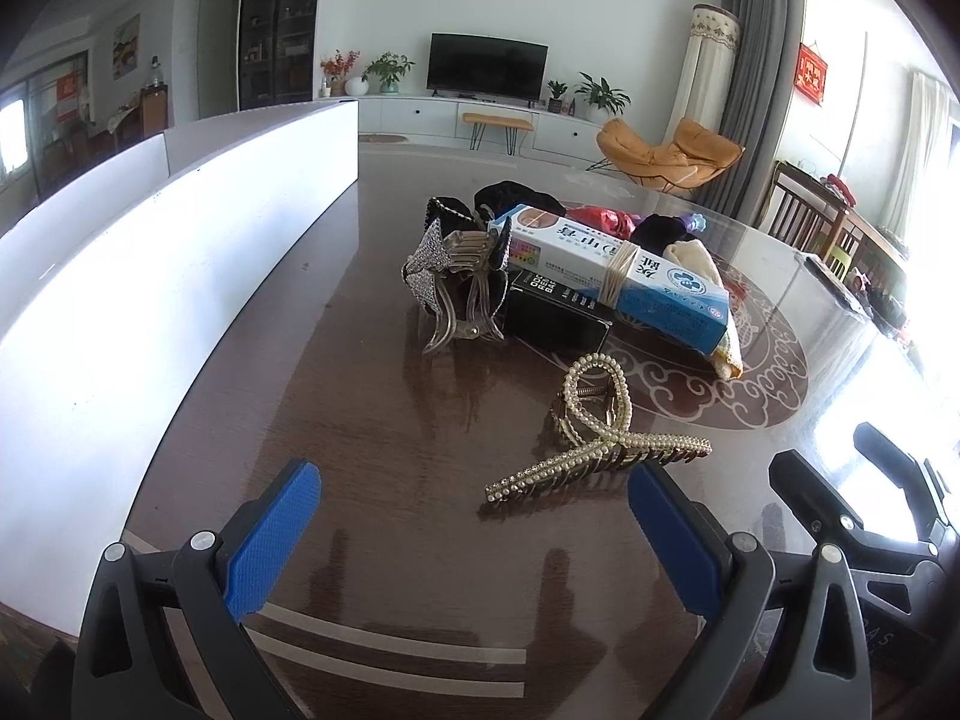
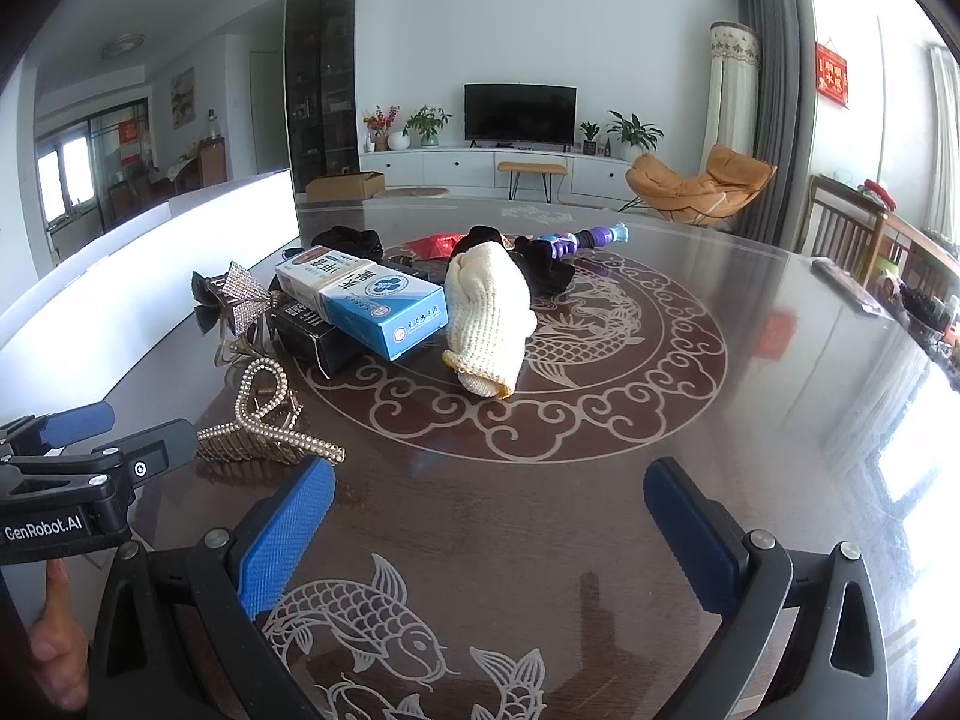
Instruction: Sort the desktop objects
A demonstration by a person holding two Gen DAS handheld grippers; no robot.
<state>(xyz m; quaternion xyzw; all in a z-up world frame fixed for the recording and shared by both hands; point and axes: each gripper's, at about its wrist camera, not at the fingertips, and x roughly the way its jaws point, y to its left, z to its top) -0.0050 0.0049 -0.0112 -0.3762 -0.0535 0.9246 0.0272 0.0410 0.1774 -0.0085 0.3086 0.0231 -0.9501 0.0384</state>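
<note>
A pearl hair claw [image 1: 591,429] lies on the dark table just ahead of my open, empty left gripper [image 1: 474,492]; it also shows in the right wrist view [image 2: 264,420]. Behind it lie a rhinestone bow claw [image 1: 450,282], a black box [image 1: 558,312] and a blue-and-white carton [image 1: 612,267] resting on it. In the right wrist view the carton [image 2: 366,294] sits left of a cream knitted glove [image 2: 489,318], with a purple toy [image 2: 576,240] behind. My right gripper [image 2: 489,492] is open and empty over bare table.
A white bin wall [image 1: 150,276] runs along the table's left side [image 2: 150,276]. Black cloth items [image 2: 354,243] and a red bag [image 2: 435,245] lie at the back of the pile. Chairs [image 2: 840,222] stand at the far right.
</note>
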